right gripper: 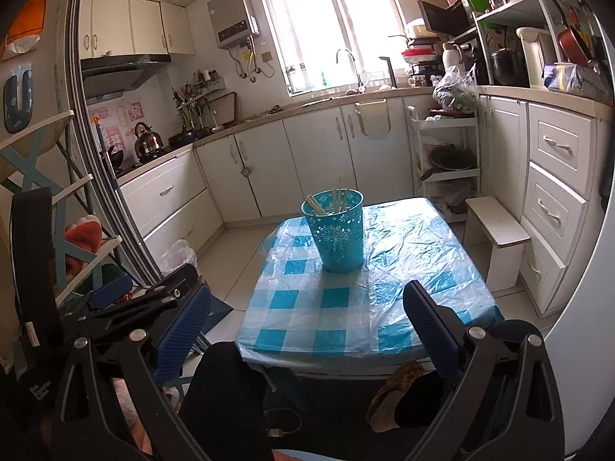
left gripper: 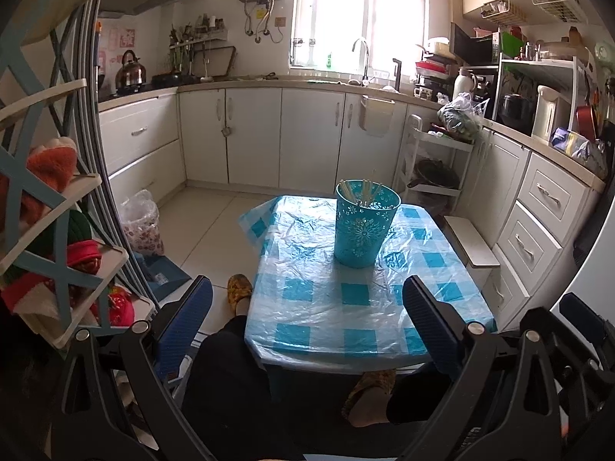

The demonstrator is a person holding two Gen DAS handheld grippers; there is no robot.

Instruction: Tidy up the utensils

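A teal perforated holder stands upright on the small table covered in a blue-and-white checked plastic cloth. Several pale chopsticks stick up inside it. My left gripper is open, held back from the table's near edge with nothing between its blue fingers. My right gripper is open too and holds nothing, at about the same distance. In the right wrist view the left gripper's frame shows at lower left.
A person's dark-clad legs and patterned slippers are under the table's near edge. A white stool stands right of the table, a shelf rack at the left, white cabinets behind, a bagged bin on the floor.
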